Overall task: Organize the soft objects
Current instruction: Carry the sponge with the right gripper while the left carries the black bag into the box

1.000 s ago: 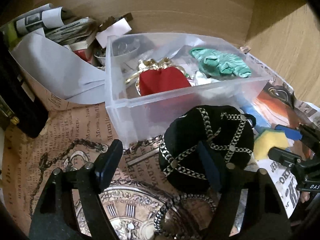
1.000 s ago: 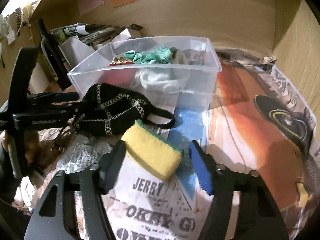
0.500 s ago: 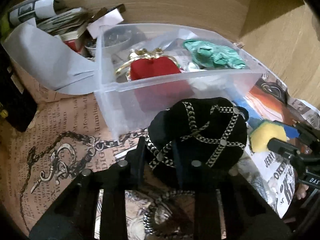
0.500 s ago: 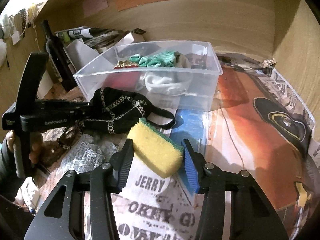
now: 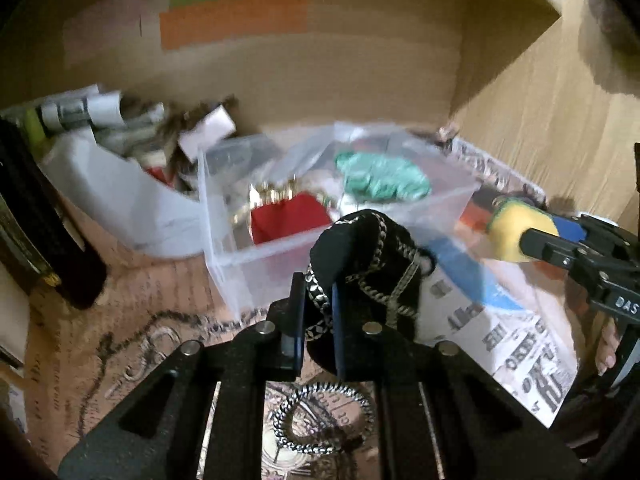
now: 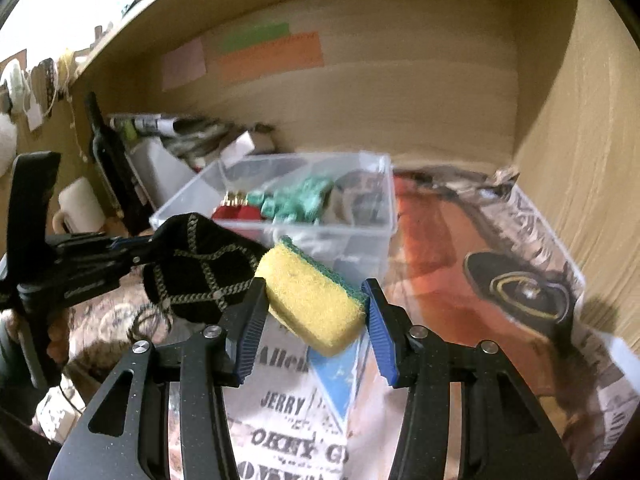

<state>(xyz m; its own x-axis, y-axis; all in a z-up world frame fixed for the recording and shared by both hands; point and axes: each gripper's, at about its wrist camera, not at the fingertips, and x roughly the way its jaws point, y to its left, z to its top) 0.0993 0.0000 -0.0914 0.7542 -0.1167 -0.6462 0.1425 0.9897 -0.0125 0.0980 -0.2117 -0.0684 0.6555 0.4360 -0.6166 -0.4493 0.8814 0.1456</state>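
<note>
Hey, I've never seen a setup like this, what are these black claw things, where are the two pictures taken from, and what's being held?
No robot here: a person holds a hand-operated gripper in each hand, and each carries a wide-angle camera looking along its two fingers. One picture comes from the left gripper, the other from the right gripper. The left one is shut on a black pouch with silver chain trim; its fingers have just closed on it. The right one is clamped on a yellow sponge with a green back. Both items hang clear of the surface, which is covered in printed paper. Behind stands a clear bin already holding a red pouch and a green cloth. Papers are piled at the far left.
</note>
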